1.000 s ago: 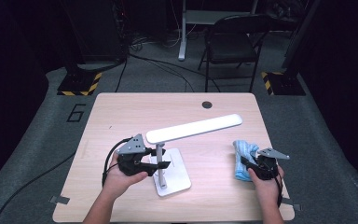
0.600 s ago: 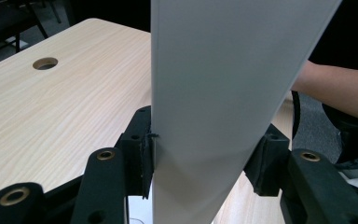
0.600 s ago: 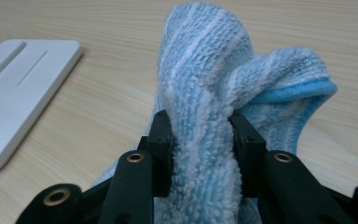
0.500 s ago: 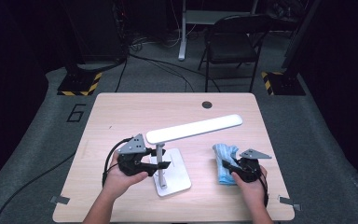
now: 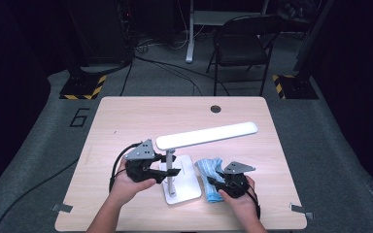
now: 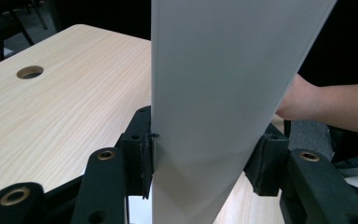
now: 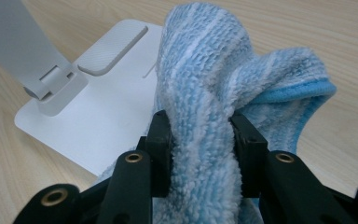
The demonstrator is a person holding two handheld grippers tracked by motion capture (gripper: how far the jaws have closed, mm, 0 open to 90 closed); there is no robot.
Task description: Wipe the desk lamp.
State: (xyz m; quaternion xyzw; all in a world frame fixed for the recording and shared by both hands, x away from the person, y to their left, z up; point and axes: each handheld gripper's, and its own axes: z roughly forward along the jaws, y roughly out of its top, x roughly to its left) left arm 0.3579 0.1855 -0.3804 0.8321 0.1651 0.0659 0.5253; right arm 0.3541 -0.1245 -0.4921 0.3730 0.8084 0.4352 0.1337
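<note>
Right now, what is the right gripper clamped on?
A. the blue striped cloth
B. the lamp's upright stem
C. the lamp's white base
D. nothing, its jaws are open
A: in the right gripper view the right gripper has its two black jaws pressed into a bunched fold of the blue striped cloth, beside the white lamp base; the left gripper is the one on the lamp stem.

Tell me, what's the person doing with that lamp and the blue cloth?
A person at a wooden table is getting ready to wipe a white desk lamp. The left hand-held gripper is clamped on the lamp's upright arm to steady it. The right hand-held gripper is pinching a bunched blue cloth right beside the lamp's flat base.
</note>
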